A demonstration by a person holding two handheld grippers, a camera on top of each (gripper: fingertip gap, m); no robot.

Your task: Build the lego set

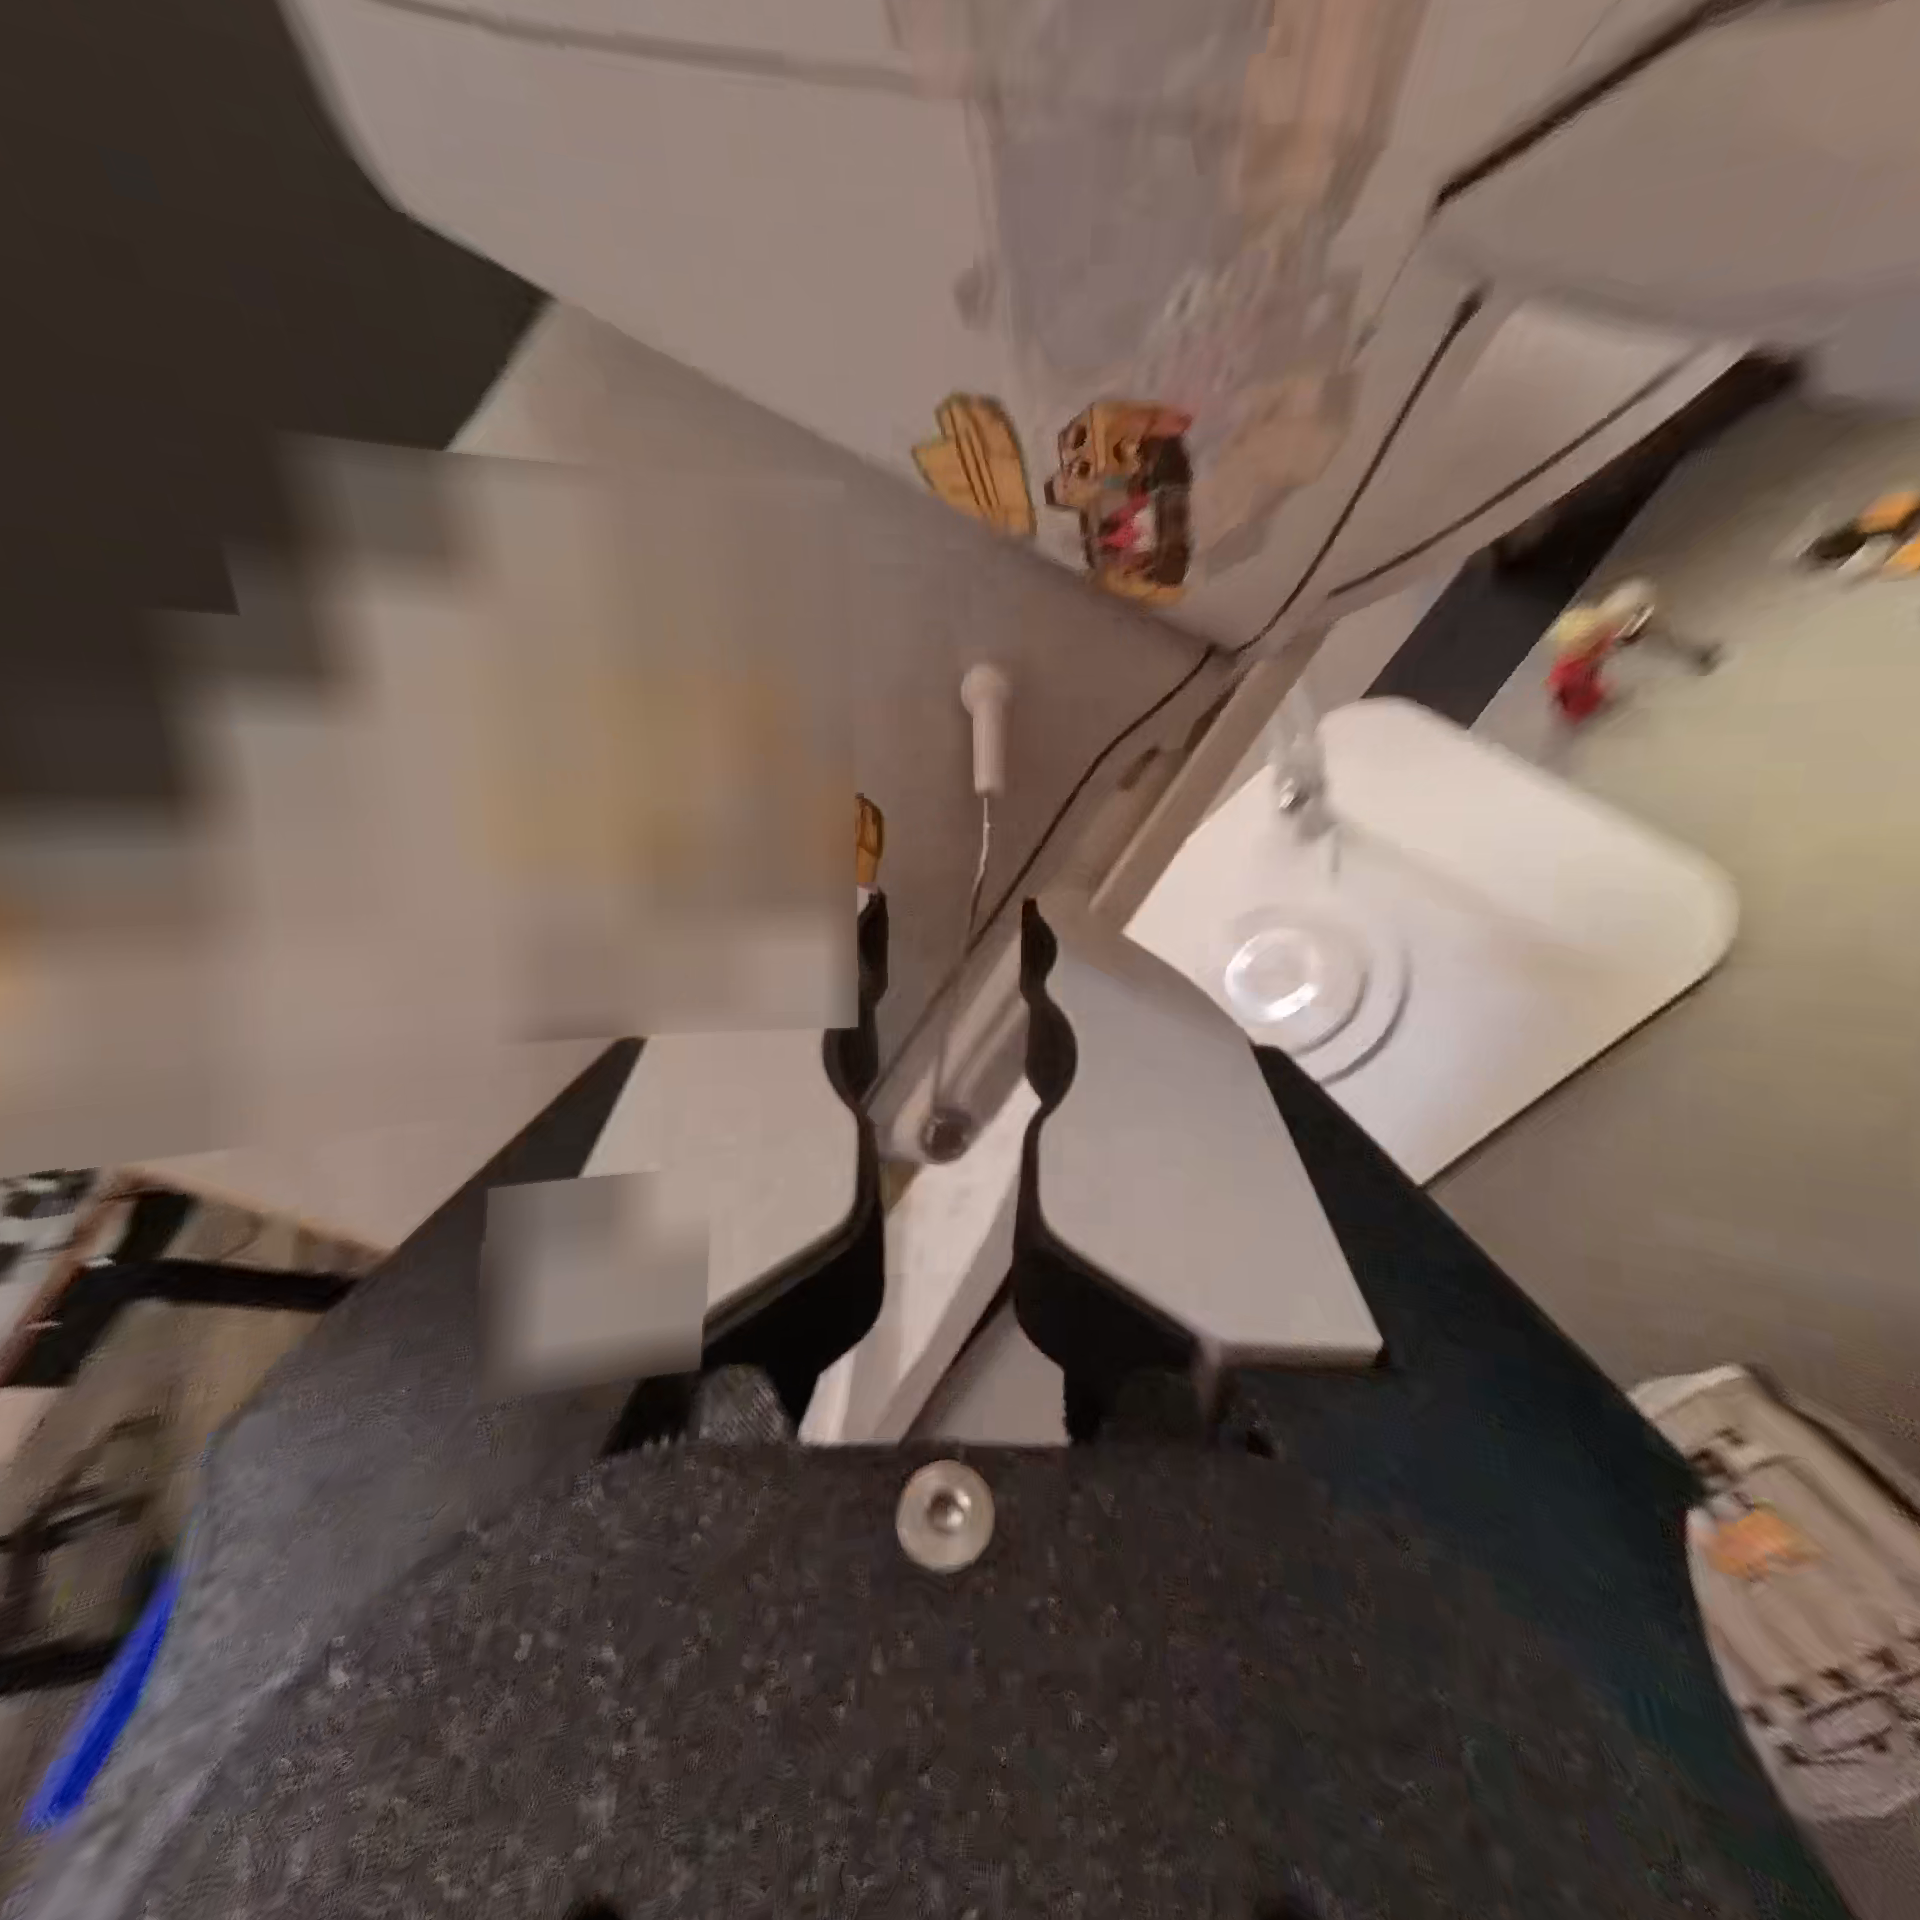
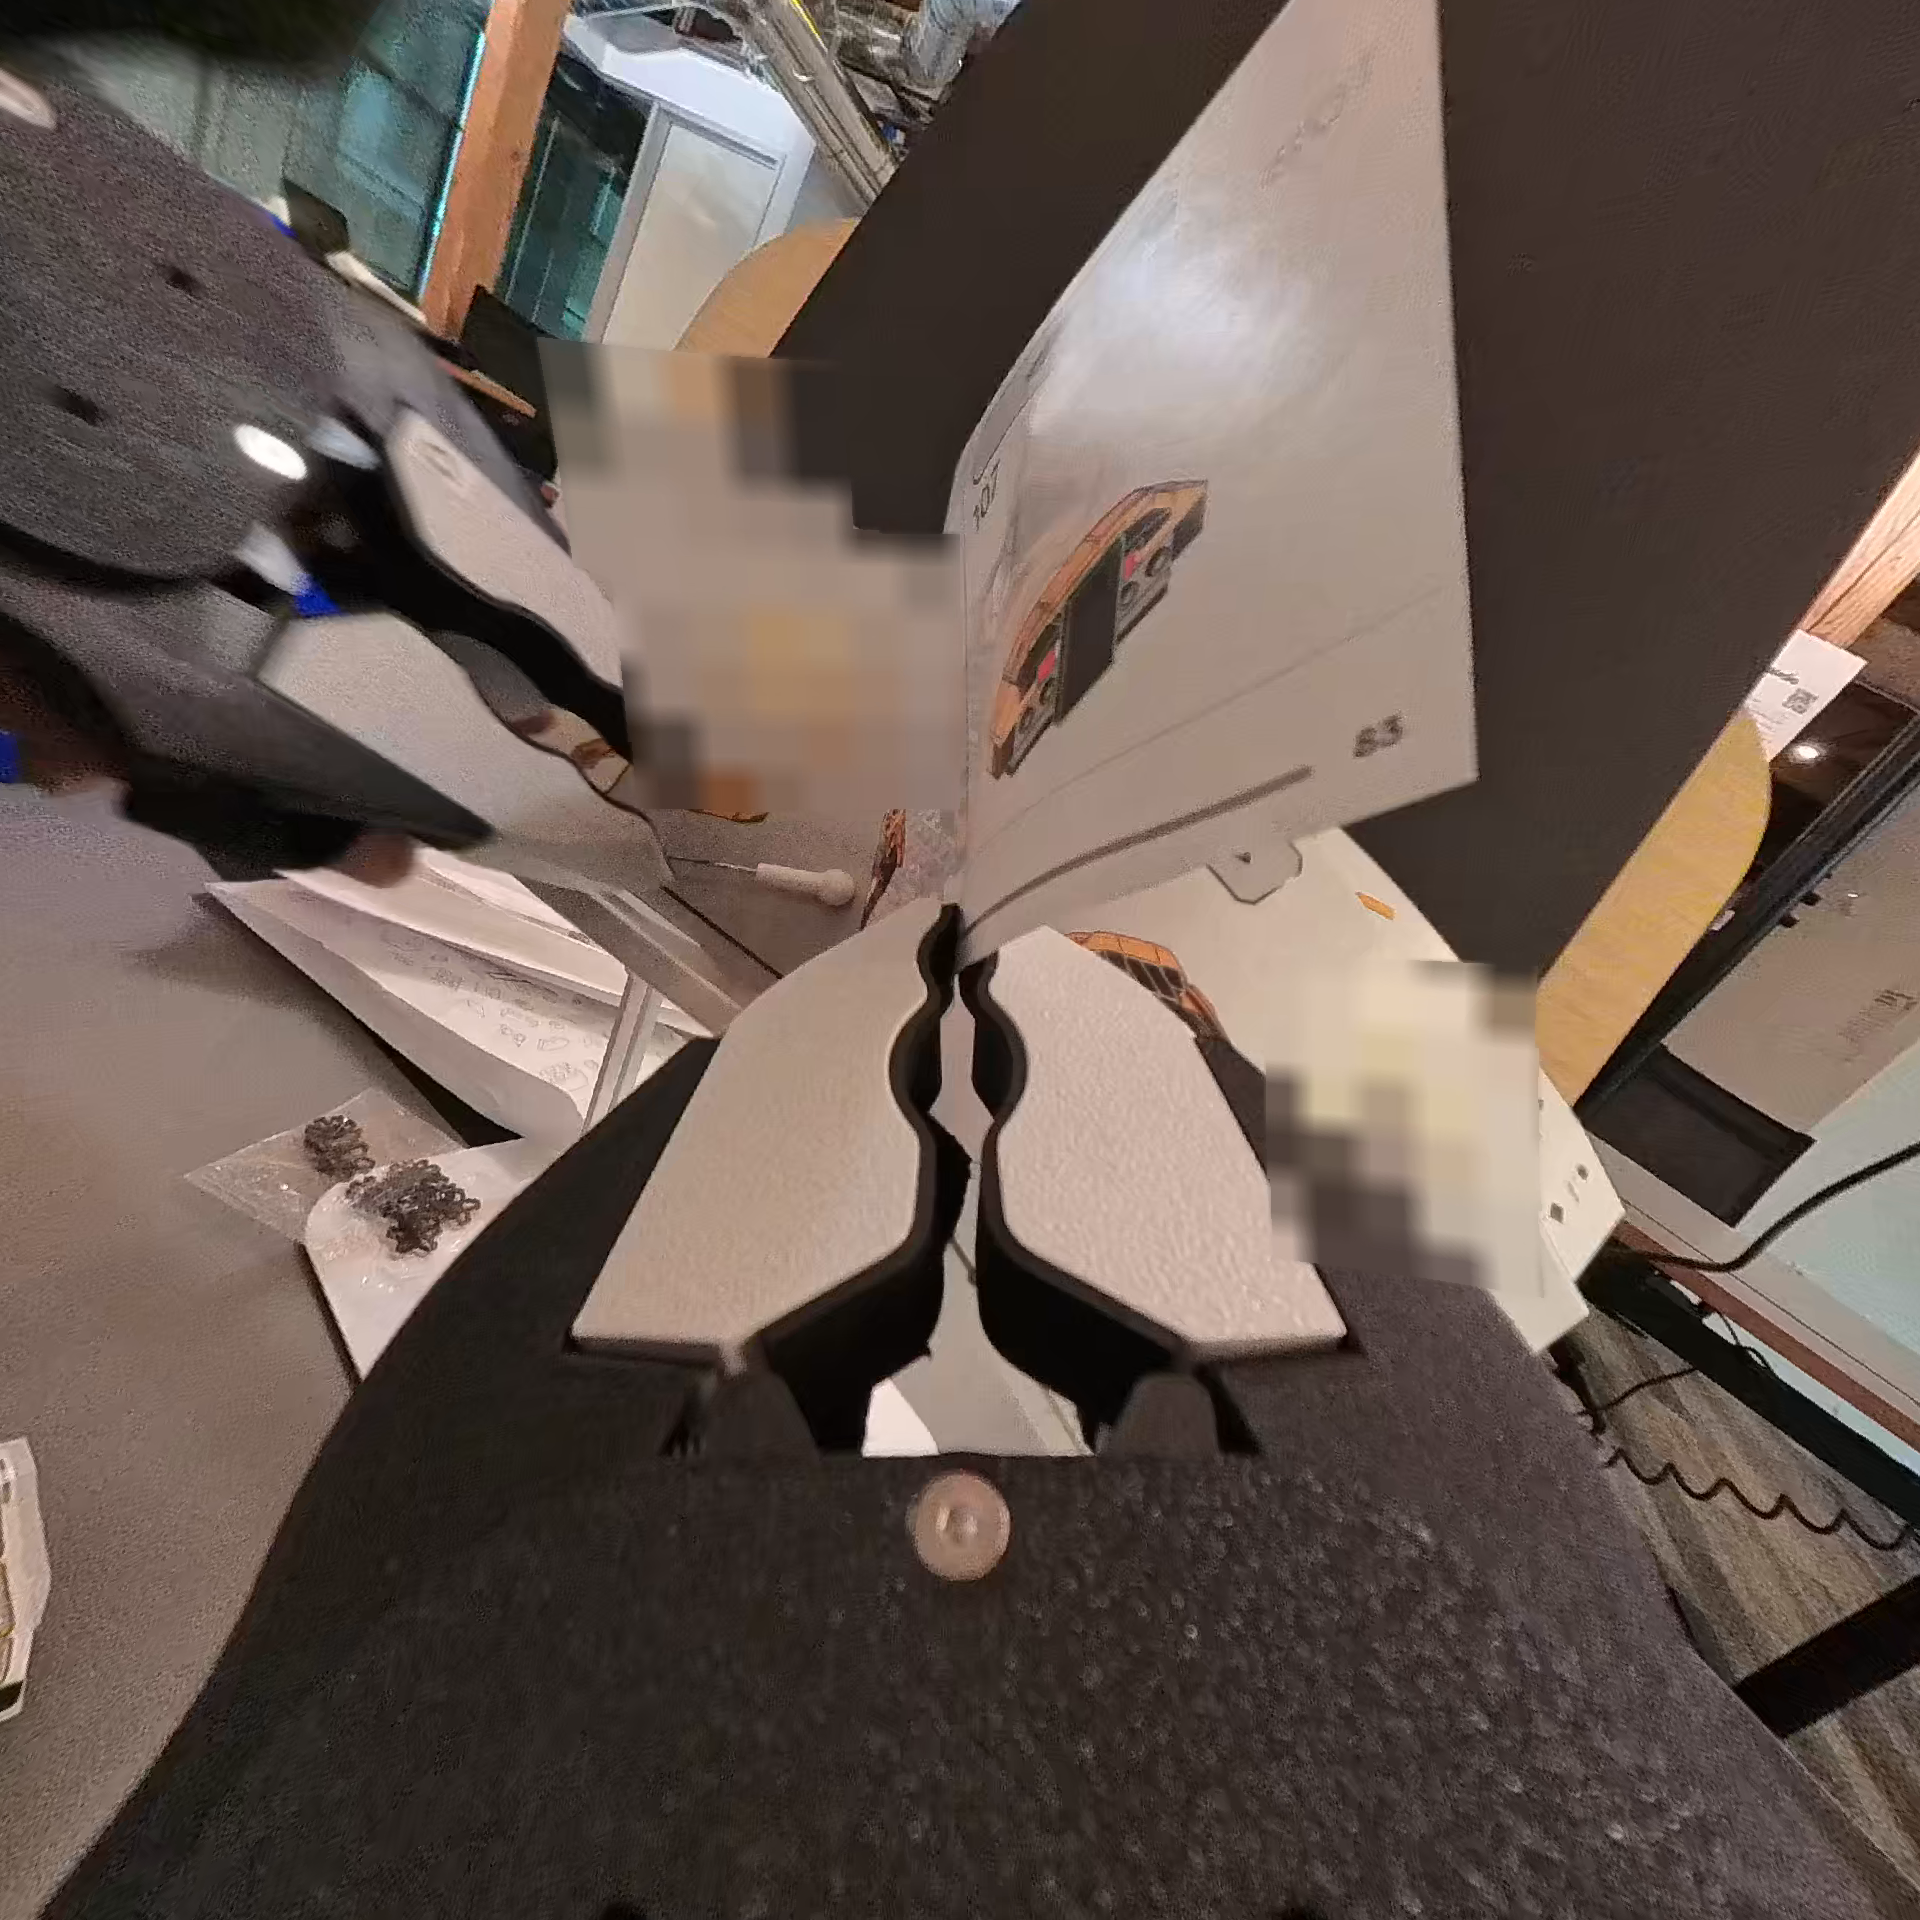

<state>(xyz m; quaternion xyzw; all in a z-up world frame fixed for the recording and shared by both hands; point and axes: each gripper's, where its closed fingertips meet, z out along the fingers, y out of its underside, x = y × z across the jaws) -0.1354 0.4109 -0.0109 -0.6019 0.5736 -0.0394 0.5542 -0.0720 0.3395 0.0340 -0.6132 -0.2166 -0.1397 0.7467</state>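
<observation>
The instruction booklet [image 2: 1226, 436] stands open, with a picture of an orange car on the page. My right gripper [image 2: 954, 940] is shut on the lower edge of that page and holds it upright. The booklet also shows blurred in the left wrist view [image 1: 1039, 312]. My left gripper [image 1: 948, 914] is open, its fingertips close under the booklet's lower pages, with a grey metal bar [image 1: 966, 1049] seen between the fingers. It holds nothing that I can see. The left gripper also shows at the left of the right wrist view [image 2: 582, 686].
A white tray [image 1: 1621, 894] holds a clear round lid [image 1: 1288, 966]. Loose red and orange Lego parts [image 1: 1590, 655] lie on the grey table. A bag of small black parts [image 2: 405, 1195] and a white paper bag [image 2: 468, 987] lie at the left. A small white peg [image 2: 810, 883] lies under the booklet.
</observation>
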